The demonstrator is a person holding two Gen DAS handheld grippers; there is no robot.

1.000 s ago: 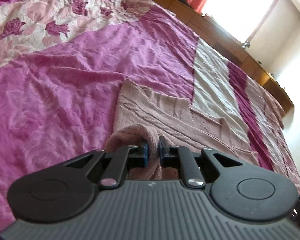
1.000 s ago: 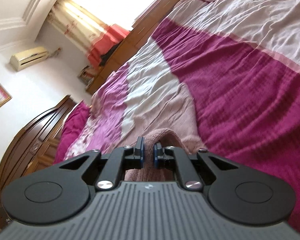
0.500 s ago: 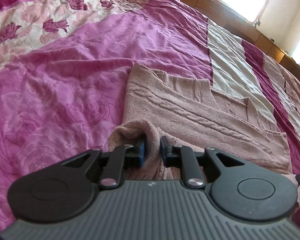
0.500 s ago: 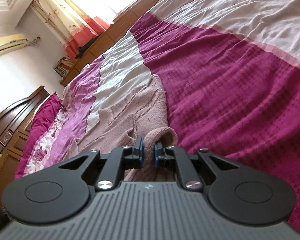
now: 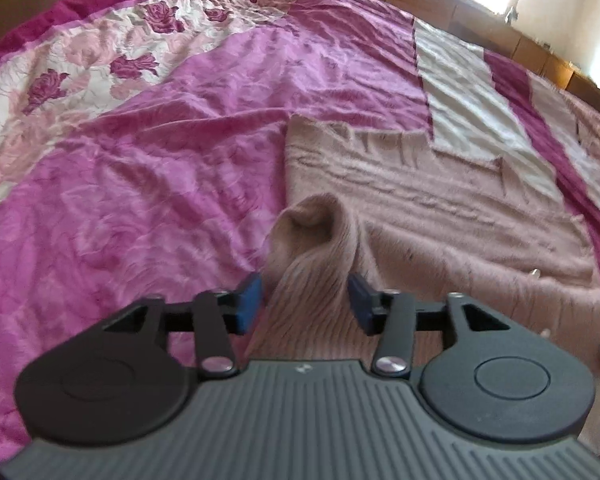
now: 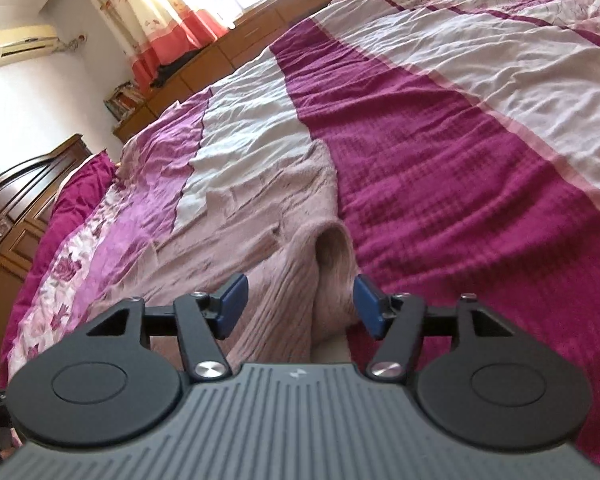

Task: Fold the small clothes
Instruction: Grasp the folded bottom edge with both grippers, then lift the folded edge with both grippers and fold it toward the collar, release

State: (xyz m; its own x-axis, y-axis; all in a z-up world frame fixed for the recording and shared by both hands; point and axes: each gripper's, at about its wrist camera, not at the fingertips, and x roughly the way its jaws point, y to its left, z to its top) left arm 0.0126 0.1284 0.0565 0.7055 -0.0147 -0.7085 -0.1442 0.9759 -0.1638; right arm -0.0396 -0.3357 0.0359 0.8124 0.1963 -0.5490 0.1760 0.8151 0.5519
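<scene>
Your left gripper (image 5: 304, 300) has its 2 blue pads (image 5: 248, 302) spread wide apart, so it is released and it grips nothing. Between the pads lies a raised, ribbed fold of the pink knitted garment (image 5: 420, 216), and the fabric does not seem to be pressed by either pad. The rest of the garment lies flat on the bedspread (image 5: 160, 184), on the purple part and partly over a white stripe.

Your right gripper (image 6: 300, 306) is also released, with its pads (image 6: 232, 300) far from each other. In this view the pink knitted garment (image 6: 260, 216) has another bunched, ribbed end with a round opening, which sits between the open jaws and near the right pad. The bedspread (image 6: 440, 184) beside it is dark magenta. Behind the bed you see a curtain (image 6: 160, 20) and an air conditioner (image 6: 20, 42) on the wall.
</scene>
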